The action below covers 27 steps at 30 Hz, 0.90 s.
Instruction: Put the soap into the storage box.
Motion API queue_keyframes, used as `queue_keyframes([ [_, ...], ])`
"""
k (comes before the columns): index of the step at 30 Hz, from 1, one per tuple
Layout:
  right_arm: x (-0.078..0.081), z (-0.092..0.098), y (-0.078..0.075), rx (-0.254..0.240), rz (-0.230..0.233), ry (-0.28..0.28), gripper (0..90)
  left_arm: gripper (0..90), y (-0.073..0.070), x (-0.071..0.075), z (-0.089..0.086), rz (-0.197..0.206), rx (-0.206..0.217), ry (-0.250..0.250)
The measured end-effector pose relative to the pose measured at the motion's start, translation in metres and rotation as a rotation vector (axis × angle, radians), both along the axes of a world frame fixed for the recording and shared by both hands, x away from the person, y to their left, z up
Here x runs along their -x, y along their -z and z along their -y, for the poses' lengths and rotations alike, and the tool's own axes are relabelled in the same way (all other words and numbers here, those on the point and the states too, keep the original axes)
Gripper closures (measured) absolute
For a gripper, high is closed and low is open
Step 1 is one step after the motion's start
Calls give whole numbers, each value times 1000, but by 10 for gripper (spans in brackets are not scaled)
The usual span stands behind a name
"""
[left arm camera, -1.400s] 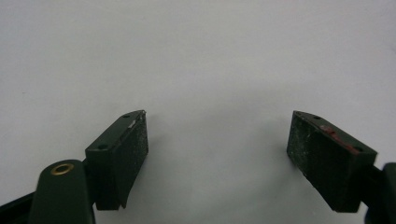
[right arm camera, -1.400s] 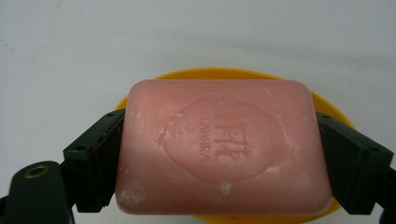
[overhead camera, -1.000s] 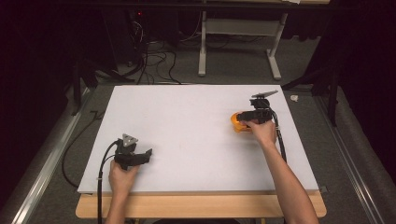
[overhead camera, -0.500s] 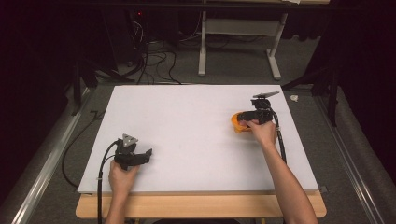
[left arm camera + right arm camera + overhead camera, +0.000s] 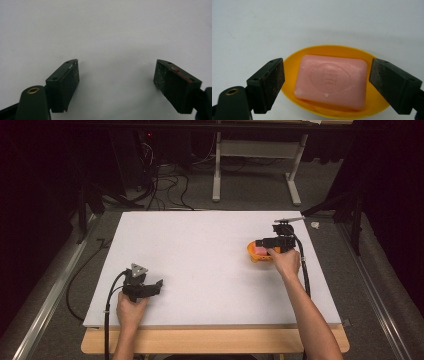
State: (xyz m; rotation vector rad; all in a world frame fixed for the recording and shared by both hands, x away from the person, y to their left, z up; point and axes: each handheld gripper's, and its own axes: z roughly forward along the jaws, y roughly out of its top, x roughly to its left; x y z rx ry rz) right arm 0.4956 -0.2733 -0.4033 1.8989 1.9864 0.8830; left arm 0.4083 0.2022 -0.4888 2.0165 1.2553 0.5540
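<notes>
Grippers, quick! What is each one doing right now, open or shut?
Left gripper: open, holding nothing.
Right gripper: open, jaws either side of the pink soap in the yellow dish.

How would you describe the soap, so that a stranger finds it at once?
Look at the right half of the white table, just ahead of the right tool. There an orange-yellow dish holds the pink rectangular soap, the only pink thing there.

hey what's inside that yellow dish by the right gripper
A pink bar of soap lies flat in the yellow dish, between the open right gripper jaws. The dish floor under the soap is covered.
</notes>
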Motion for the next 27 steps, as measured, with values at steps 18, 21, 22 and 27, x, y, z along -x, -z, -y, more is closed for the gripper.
queue_keyframes([
  [18, 27, -9, -29, 29, 121, -102, 144, 210, 0, 0, 0, -1, 2, 0],
  [21, 31, -8, -31, 48, 124, -113, 140, 210, 0, 0, 0, -2, 3, 0],
  [22, 33, -8, -32, 46, 124, -116, 140, 210, 0, 0, 0, 0, 3, -1],
  [27, 46, -2, -34, 21, 179, -129, 145, 210, 0, 0, 0, -1, 2, 0],
])
